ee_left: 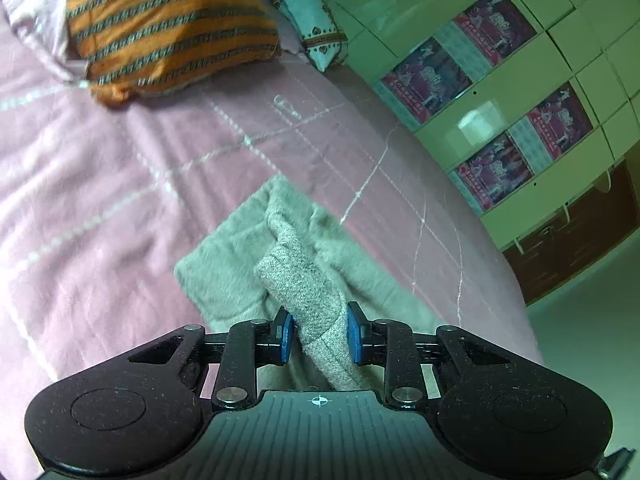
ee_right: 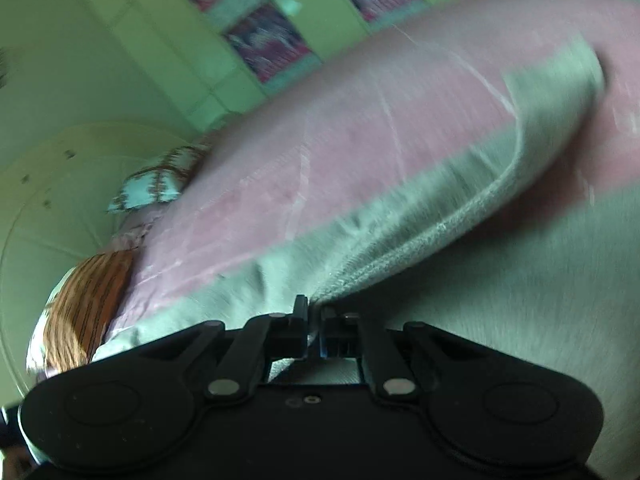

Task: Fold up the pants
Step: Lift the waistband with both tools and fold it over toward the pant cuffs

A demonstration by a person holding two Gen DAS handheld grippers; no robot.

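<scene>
A home bedroom — a bed under a pink quilted bedspread (ee_left: 120, 184), with an orange striped cushion (ee_left: 168, 28) and a small patterned pillow (ee_left: 308, 32) near its head. Beside the bed stands a glossy pale-green wardrobe (ee_left: 520, 92) with pictorial door panels.

Pants (ee_left: 304, 264): 1 pair, pale grey-pink fleecy knit with ribbed band. Lower centre of left wrist view, partly spread, band raised in a bunched fold. In right wrist view (ee_right: 440, 216), blurred, a curved edge stretches from lower centre to upper right.
</scene>
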